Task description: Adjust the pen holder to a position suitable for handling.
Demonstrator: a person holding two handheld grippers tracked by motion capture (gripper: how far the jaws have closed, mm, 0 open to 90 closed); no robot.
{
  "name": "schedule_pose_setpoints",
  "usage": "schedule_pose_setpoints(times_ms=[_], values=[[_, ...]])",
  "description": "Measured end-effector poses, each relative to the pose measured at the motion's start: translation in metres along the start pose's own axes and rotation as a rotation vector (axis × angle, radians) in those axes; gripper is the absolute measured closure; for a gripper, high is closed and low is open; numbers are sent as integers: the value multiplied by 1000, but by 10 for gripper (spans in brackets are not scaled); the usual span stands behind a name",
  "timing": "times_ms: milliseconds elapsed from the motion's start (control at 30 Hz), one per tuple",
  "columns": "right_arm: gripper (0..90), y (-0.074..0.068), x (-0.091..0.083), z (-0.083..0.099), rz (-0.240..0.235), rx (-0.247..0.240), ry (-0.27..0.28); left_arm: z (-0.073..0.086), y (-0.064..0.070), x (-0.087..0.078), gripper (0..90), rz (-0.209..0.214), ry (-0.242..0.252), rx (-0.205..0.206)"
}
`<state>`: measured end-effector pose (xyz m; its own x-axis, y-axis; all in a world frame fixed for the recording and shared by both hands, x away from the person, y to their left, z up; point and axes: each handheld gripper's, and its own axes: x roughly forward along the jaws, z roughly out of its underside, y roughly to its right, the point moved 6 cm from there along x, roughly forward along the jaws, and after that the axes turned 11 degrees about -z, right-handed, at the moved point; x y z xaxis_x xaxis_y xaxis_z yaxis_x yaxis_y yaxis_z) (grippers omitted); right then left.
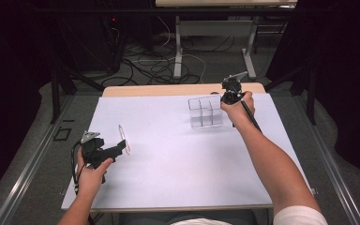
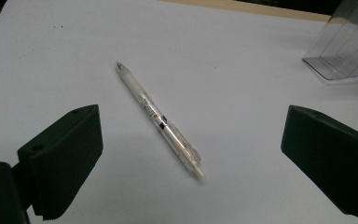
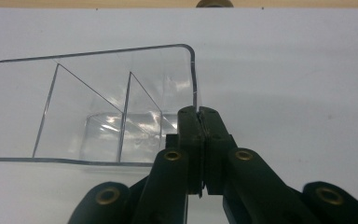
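A slim translucent white pen [image 2: 159, 119] is lying flat on the matte white table [image 1: 178, 159] at about 9 o'clock, tip pointing to 11 in the left gripper view, between the released, wide-apart jaws of the left gripper [image 2: 191, 158]. At 1 o'clock a clear, glossy plastic organizer [image 3: 88, 112] with thin dividers is standing; the right gripper [image 3: 199, 116] is clenching its rounded corner wall, hiding part of that edge.

Pen [image 2: 160, 120] print too small to read
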<state>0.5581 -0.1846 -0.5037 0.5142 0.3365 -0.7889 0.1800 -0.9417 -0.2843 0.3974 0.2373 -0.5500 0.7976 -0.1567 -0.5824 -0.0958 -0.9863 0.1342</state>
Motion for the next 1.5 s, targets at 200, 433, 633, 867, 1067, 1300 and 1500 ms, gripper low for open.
schedule_pose_setpoints(times_ms=[200, 433, 633, 867, 1067, 1300, 1500], values=[[895, 3, -10, 20, -16, -2, -27, 0, 2, 0, 55, 2, 2, 0], [894, 0, -25, 39, -24, -24, -16, -1, 3, -1, 55, 3, 4, 5], [893, 4, -35, 56, -46, -33, -19, -1, 2, 0, 55, -3, 2, -1], [882, 9, -39, 72, -86, -23, -23, 0, 3, 0, 55, -4, 0, 1], [788, 9, -49, 73, -181, -50, 23, 0, 3, 1, 54, -4, -6, 5], [766, 12, -55, 74, -251, -126, 148, 0, 3, 2, 56, -7, -2, 4], [824, 24, -59, 80, -264, -133, 208, 0, 3, 2, 60, -10, -5, 5]])
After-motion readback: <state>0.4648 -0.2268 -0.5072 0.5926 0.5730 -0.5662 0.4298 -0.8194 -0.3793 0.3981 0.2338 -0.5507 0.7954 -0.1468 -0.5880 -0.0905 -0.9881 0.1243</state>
